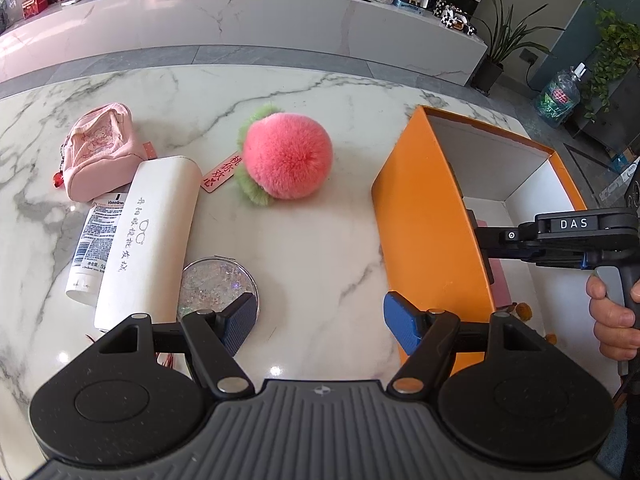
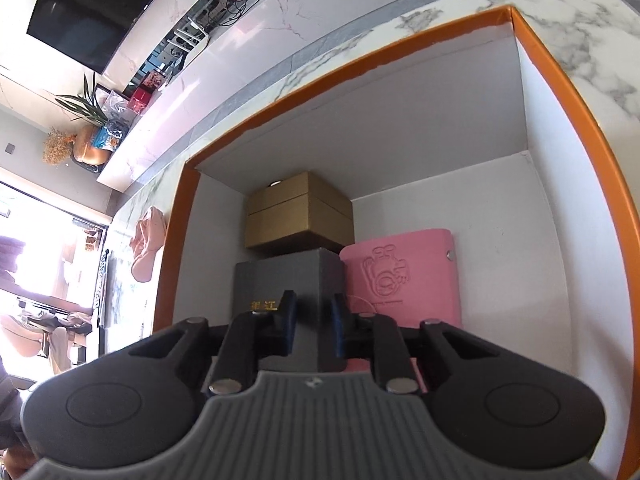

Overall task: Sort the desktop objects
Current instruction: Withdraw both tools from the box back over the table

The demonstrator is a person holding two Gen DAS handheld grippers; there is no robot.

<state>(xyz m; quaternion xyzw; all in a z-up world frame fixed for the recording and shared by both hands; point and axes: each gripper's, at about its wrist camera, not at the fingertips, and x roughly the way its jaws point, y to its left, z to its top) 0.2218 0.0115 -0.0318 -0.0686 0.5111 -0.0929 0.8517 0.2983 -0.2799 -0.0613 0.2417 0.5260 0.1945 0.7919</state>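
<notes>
My right gripper (image 2: 314, 320) reaches down into the orange box (image 2: 580, 120), its jaws a narrow gap apart and nothing pinched. Through the gap I see a dark grey box with gold lettering (image 2: 280, 276) lying just below the fingers. A gold box (image 2: 298, 212) stands behind it and a pink card holder (image 2: 404, 276) lies to its right. My left gripper (image 1: 320, 320) hovers open over bare marble, left of the orange box (image 1: 420, 220). On the table lie a pink plush peach (image 1: 286, 156), a white tube case (image 1: 148, 240), a Vaseline tube (image 1: 96, 248), a pink pouch (image 1: 100, 148) and a glitter compact (image 1: 216, 284).
A red tag (image 1: 220, 172) lies beside the peach. A hand (image 1: 612, 316) grips the right tool's handle over the box's near corner. A stone bench (image 1: 240, 20) runs behind the table, and potted plants (image 1: 500, 40) stand at the far right.
</notes>
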